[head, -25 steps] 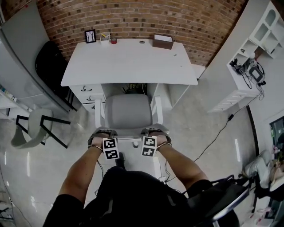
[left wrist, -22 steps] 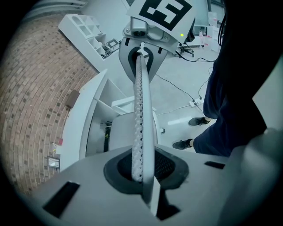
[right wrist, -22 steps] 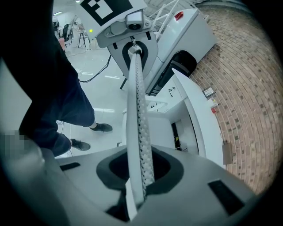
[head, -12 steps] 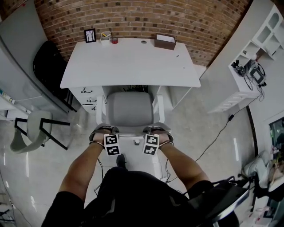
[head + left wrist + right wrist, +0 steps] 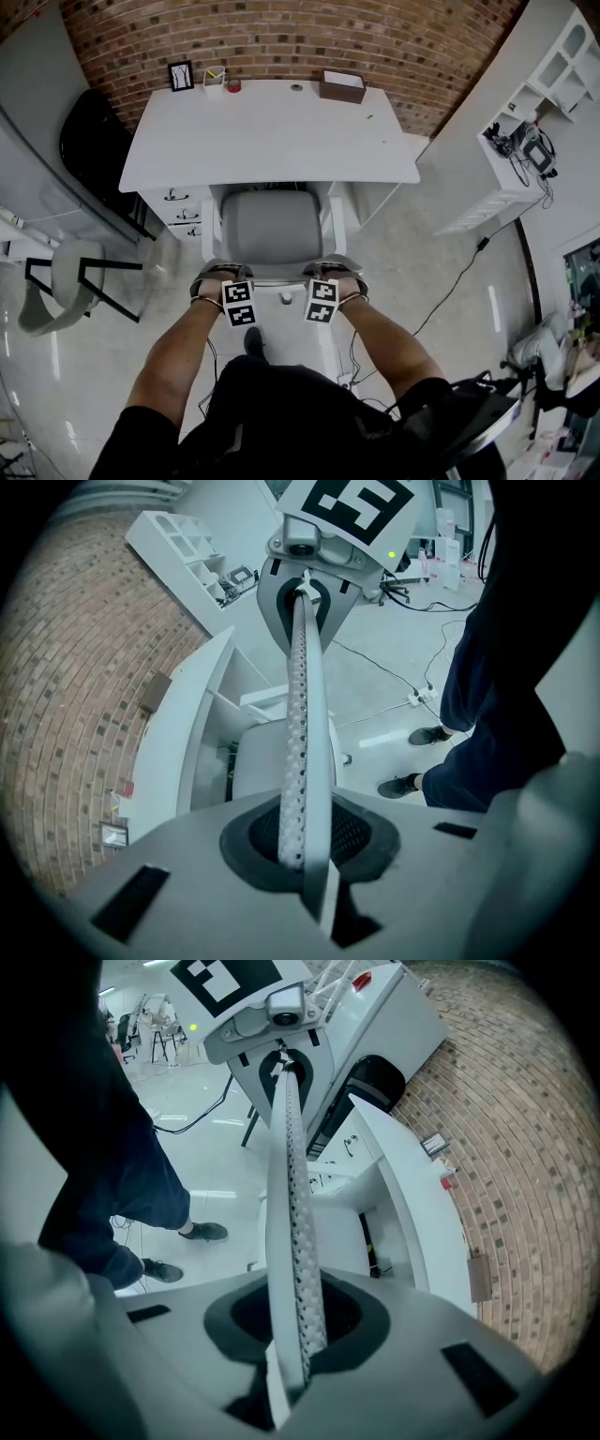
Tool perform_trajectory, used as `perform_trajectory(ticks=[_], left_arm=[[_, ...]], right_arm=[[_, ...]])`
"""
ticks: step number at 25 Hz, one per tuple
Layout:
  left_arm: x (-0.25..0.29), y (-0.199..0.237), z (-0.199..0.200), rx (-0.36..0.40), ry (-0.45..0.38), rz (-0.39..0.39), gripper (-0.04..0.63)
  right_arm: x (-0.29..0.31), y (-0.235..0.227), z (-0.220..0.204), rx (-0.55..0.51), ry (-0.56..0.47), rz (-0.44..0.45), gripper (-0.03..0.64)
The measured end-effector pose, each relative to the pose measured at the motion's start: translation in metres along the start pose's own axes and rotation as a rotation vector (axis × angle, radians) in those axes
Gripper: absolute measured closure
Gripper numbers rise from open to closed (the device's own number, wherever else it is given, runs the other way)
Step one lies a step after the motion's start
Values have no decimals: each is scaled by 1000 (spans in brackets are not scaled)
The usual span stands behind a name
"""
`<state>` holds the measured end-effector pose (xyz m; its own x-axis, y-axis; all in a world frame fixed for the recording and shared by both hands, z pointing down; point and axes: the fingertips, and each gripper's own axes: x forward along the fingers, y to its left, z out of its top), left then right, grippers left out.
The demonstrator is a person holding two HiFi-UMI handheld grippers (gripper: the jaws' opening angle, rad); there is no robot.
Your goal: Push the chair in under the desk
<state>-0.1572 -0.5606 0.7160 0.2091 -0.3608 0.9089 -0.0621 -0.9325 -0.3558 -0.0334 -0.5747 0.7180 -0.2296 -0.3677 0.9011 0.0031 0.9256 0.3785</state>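
Observation:
A chair with a grey seat point(image 5: 272, 225) and a white frame stands in the knee gap of the white desk point(image 5: 272, 131), its seat's front at the desk's edge. My left gripper point(image 5: 225, 281) and right gripper point(image 5: 333, 279) sit side by side on the top rim of the chair's back. Each is shut on that rim. In the left gripper view the perforated rim point(image 5: 302, 714) runs out of the left gripper point(image 5: 305, 841) toward the other gripper. The right gripper view shows the same rim point(image 5: 291, 1194) clamped in the right gripper point(image 5: 295, 1321).
On the desk's far edge stand a picture frame point(image 5: 180, 76), a pen cup point(image 5: 215, 79) and a brown box point(image 5: 341, 86). Drawers point(image 5: 183, 211) flank the knee gap on the left. A stool point(image 5: 56, 291) stands left, a white shelf unit point(image 5: 511, 159) right, with a cable point(image 5: 459, 272) on the floor.
The chair has slid a little forward toward the desk with both grippers still clamped on its back. The seat's front now reaches the desk's edge.

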Motion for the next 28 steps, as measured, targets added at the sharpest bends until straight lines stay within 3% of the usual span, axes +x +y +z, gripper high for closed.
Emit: perform_trajectory(ticks=[7,11,16,19,21,25,28], left_arm=[[4,1,3,-13,-2,-17,555],[1,1,1,-34,-17,22,530],[-19,3,10,-113,-129,45,449],[-43,6,17,-177,-199,81,436],[-63,9,24,-273,-263,130,439],[-102,13,41,-573,-417,219,476],[-125,9,44,-755,-485,282,519]], right_arm=[[2,-3,-4,2,6,0,558],[-1,-2,-1,44,-18,-3,514],[-27,-6,2,140,-107,-7,439],[-50,-8,3,235,-183,-24,442],[-66,-11,0,308,-233,-50,447],[-102,-22,-13,503,-333,-124,525],[-124,-27,-19,647,-406,-143,536]])
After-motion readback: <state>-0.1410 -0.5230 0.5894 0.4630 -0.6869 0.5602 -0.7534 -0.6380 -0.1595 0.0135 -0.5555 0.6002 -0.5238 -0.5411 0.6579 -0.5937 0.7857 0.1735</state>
